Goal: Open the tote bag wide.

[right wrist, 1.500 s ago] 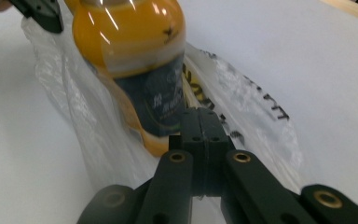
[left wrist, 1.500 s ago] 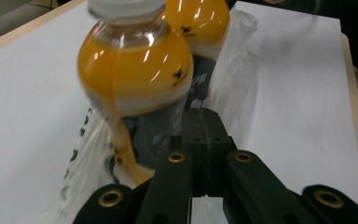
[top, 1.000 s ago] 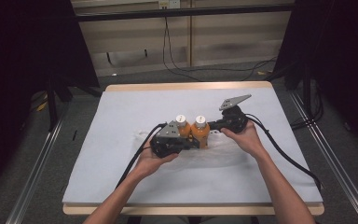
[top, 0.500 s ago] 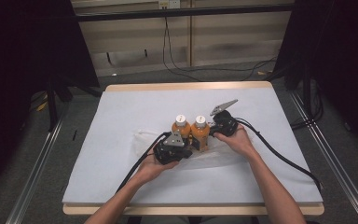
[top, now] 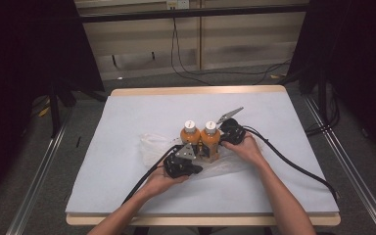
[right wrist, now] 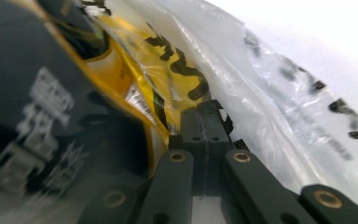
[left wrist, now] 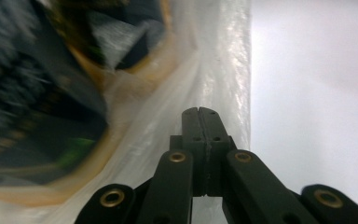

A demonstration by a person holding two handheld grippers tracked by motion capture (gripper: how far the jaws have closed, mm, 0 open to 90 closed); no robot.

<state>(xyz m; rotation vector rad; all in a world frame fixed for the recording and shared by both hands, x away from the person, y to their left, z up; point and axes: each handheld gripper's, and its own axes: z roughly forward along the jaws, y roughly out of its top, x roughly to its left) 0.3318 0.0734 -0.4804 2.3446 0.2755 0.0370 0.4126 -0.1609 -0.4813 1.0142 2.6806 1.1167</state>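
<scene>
Two orange bottles with white caps stand upright side by side in the middle of the white table, inside a clear plastic bag that lies crumpled around their bases. My left gripper sits low at the front left of the bottles. Its jaws are pressed together, with bag film at their tips and a blurred bottle close on the left. My right gripper is at the right bottle's side, shut on printed bag film next to the label.
Black cables trail from both grippers across the table toward the front and right edges. Forearms come in from the bottom edge. Dark curtains and a metal rail flank the table; floor cables lie beyond its far edge.
Both hands have sunk toward the table beside the bottles, from cap height to base height, and the bag film has come down with them. The bottles stay upright.
</scene>
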